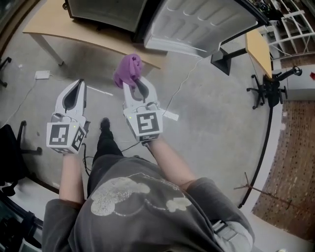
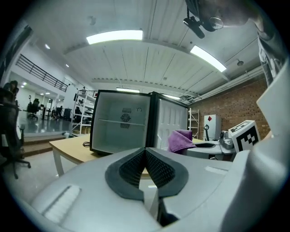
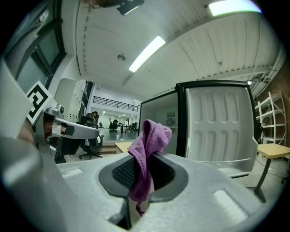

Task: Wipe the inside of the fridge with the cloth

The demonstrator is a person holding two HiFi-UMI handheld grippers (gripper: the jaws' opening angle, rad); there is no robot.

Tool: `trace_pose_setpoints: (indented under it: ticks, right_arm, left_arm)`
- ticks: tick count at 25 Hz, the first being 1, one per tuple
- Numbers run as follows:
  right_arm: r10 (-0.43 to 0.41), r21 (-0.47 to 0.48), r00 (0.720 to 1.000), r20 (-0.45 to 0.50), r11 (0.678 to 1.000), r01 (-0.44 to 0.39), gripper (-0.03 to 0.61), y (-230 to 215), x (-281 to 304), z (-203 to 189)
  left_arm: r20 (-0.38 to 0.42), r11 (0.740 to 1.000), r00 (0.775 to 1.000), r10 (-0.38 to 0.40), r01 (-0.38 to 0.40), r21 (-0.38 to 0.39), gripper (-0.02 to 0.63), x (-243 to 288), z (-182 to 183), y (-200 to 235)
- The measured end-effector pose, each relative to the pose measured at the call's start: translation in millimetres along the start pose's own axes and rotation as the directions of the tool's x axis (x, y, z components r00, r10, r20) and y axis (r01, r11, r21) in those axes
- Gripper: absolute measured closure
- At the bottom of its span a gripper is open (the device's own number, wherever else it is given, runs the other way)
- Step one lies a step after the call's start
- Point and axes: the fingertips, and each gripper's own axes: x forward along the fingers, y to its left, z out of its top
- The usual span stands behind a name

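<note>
A purple cloth (image 1: 129, 70) is pinched in my right gripper (image 1: 137, 88), which is shut on it; the cloth (image 3: 147, 154) stands up from between the jaws in the right gripper view. My left gripper (image 1: 74, 95) is beside it on the left, shut with nothing held, its pads (image 2: 136, 168) pressed together. The small black fridge (image 1: 106, 12) stands on a wooden table (image 1: 59, 33) ahead, with its white door (image 1: 199, 22) swung open to the right. Its pale interior (image 2: 120, 124) faces me. Both grippers are well short of the fridge.
A white power brick (image 1: 42, 75) with a cable lies on the grey floor at left. A black office chair (image 1: 12, 147) is at the left edge. A second table (image 1: 258, 47) and a black stand (image 1: 268, 88) are at right, by a brick floor strip.
</note>
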Motion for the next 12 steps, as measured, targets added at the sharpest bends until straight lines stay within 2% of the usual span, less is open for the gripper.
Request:
trace_pose_setpoints:
  ticks: [3, 8, 12]
  right_arm:
    - [0.040, 0.010, 0.998, 0.042, 0.999, -0.041, 0.537, 1.4, -49.7, 7.0]
    - [0.057, -0.002, 0.996, 0.066, 0.998, -0.057, 0.537, -0.5, -133.6, -0.8]
    - [0.069, -0.030, 0.993, 0.096, 0.997, -0.067, 0.537, -3.3, -200.5, 1.3]
  left_arm:
    - [0.034, 1.000, 0.999, 0.014, -0.014, 0.012, 0.595, -26.9, 8.3, -42.6]
    - [0.061, 0.998, 0.997, 0.048, -0.050, 0.037, 0.595, -79.3, 7.2, -111.7]
    - [0.074, 0.997, 0.996, 0.045, -0.050, 0.064, 0.595, -115.7, 6.5, -167.4]
